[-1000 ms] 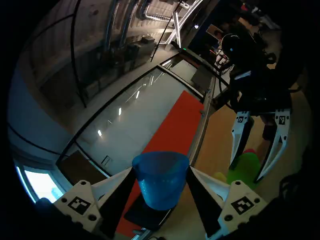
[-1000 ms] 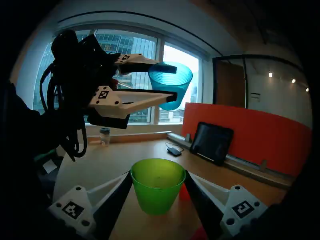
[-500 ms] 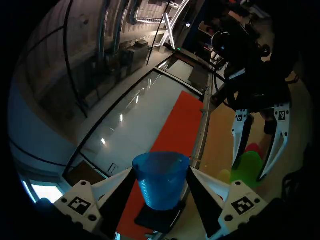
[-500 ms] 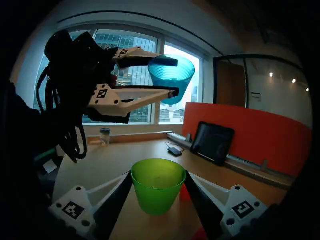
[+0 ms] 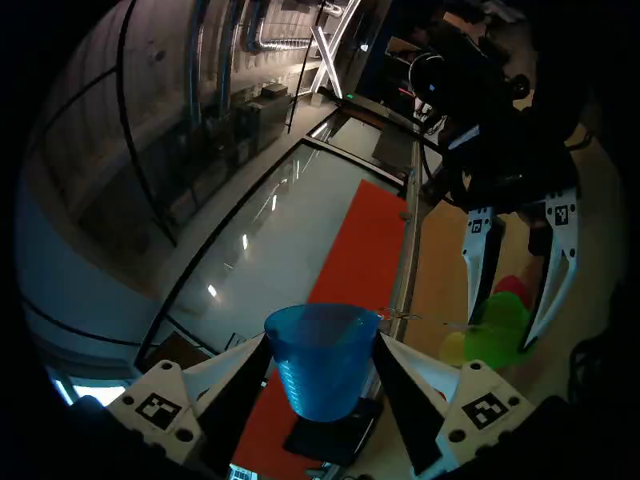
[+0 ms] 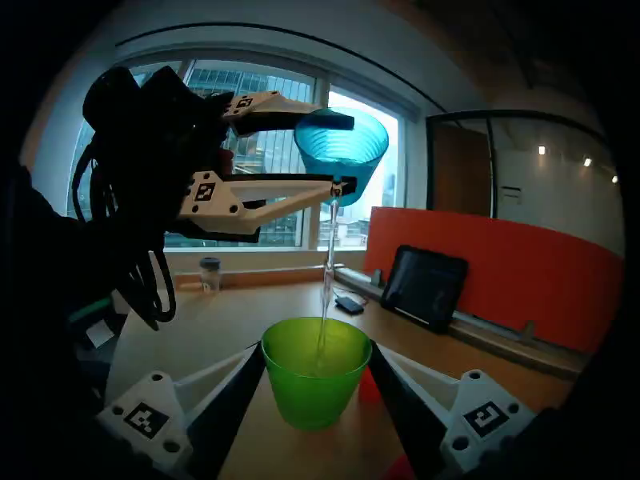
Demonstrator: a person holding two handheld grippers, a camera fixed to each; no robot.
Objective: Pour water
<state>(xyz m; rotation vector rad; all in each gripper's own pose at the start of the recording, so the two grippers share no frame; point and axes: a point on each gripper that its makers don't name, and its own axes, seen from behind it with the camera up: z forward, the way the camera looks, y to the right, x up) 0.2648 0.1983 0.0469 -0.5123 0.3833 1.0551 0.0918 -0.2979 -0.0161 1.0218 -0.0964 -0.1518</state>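
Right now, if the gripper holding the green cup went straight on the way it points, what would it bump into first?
Probably the small dark device on the table, then the window ledge behind. The blue cup hangs higher, though depth is unclear.

Blue cup (image 6: pixel 342 152): translucent plastic, ribbed wall, glossy. Green cup (image 6: pixel 315 388): translucent plastic, smooth, slight sheen. Table (image 6: pixel 200 328): wood-look top, smooth, satin. Right gripper (image 6: pixel 315 350) fingers (image 6: pixel 204 376): white matt plastic, black inner faces. Orange partition (image 6: pixel 512 264): matt. Tablet (image 6: pixel 422 286) screen: glossy black.
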